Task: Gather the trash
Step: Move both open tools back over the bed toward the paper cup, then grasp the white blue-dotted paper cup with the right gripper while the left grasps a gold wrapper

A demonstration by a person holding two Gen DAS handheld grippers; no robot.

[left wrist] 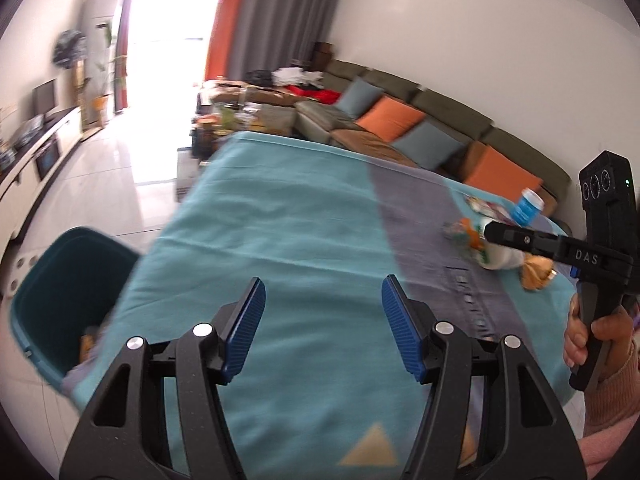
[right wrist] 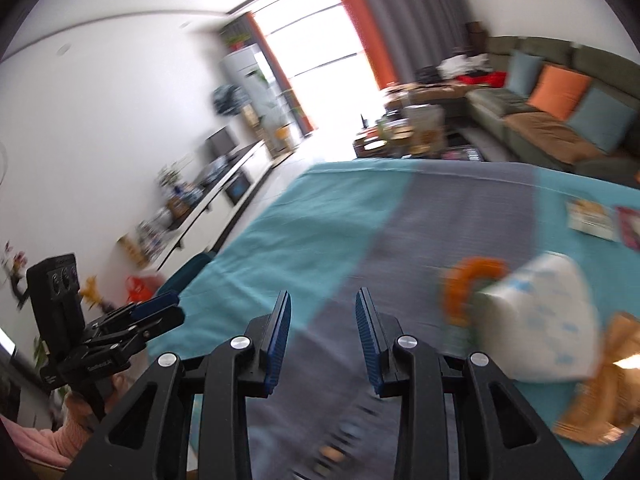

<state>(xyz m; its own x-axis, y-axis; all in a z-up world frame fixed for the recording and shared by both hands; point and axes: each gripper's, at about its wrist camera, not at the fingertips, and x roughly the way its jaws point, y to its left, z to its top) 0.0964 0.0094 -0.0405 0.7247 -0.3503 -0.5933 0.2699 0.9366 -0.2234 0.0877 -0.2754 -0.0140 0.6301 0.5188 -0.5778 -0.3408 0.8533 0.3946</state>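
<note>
The dark teal plastic bin [left wrist: 60, 300] is partly hidden behind the turquoise tablecloth [left wrist: 280, 240]. Motion blur smears the white crumpled bag [right wrist: 536, 320] and orange-ringed wrapper [right wrist: 468, 288]; the golden-brown paper [right wrist: 604, 384] is cut off at the edge.

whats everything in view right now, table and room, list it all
tablecloth: one, teal with a grey band, covers the table
bin: one, dark teal, on the floor by the table's left edge
blue-label can: one, white and blue, far right of the table
white bag: one, white with blue print, right side of the table
orange ring: one, orange, beside the white bag
brown wrapper: one, golden brown, near right edge
flat packets: about two, pale and red, far right
sofa: one, olive, along the wall
cushions: several, orange and blue, on the sofa
left gripper: black with blue pads, open, empty
right gripper: same, open, empty
</note>
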